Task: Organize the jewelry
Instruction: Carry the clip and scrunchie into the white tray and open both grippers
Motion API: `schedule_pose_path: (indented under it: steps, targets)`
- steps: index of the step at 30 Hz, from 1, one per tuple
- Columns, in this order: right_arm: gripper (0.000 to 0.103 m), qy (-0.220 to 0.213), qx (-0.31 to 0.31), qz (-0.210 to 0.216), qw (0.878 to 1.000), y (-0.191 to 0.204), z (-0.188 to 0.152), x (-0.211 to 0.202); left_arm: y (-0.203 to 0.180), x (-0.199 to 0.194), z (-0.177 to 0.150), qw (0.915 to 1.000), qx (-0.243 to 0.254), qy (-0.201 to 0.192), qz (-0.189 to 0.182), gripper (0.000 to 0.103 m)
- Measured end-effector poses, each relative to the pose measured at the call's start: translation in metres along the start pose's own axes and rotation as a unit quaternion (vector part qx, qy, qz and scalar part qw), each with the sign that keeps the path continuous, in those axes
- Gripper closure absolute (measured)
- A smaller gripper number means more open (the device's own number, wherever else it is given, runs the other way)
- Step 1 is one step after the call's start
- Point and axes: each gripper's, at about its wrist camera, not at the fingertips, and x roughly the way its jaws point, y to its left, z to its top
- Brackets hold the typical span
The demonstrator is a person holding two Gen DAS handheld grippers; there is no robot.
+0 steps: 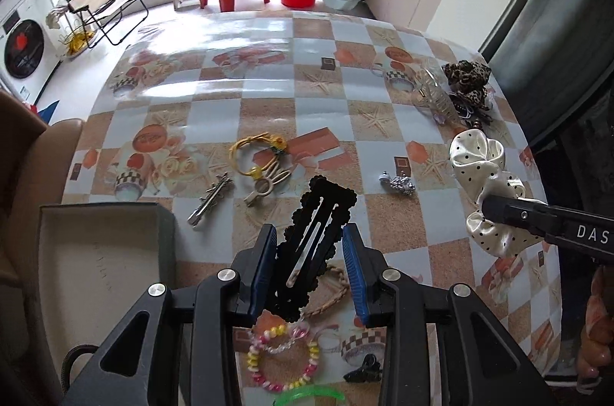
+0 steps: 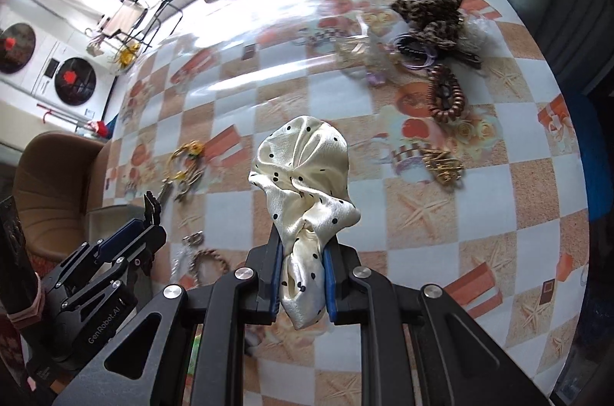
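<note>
The left tongs (image 1: 310, 264) are clamping the black clip (image 1: 312, 245) above the desk (image 1: 383, 225), near the box (image 1: 103, 252); the right tongs (image 2: 301, 275) are pinching the scrunchie (image 2: 307, 183). The clip's hold looks slanted, perhaps shallow, so tilting it boxward risks dropping it.

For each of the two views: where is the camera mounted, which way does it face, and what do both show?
Left wrist: on the left gripper, facing down its fingers at the black scalloped hair clip clamped there; grey open box at left.
Right wrist: on the right gripper, facing down at the pinched cream polka-dot satin scrunchie; a hand at left.
Shared: checkered tablecloth, scrunchie, each other's gripper.
</note>
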Motion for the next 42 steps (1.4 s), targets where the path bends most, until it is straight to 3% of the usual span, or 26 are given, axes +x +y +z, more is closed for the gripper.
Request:
schedule_pose_path:
  steps: [12,22,30,40,42]
  targets:
    - [0.084,0.040,-0.127,0.063,0.989,0.150,-0.025,0.027,0.132,-0.050,-0.053,0.9901,-0.116,-0.017,0.078,0.064]
    - [0.084,0.091,-0.189,0.095,0.973,0.262,-0.035,0.094,0.224,-0.027,-0.074,0.9741,-0.182,-0.001,0.133,0.064]
    - [0.084,0.122,-0.196,0.077,0.970,0.283,-0.040,0.141,0.249,0.005,-0.076,0.9732,-0.182,0.015,0.141,0.064]
    - [0.080,0.147,-0.186,0.051,0.970,0.280,-0.044,0.183,0.243,0.027,-0.084,0.9726,-0.172,0.034,0.153,0.064]
    - [0.078,0.146,-0.185,0.048,0.971,0.281,-0.045,0.186,0.243,0.027,-0.084,0.9718,-0.171,0.032,0.159,0.057]
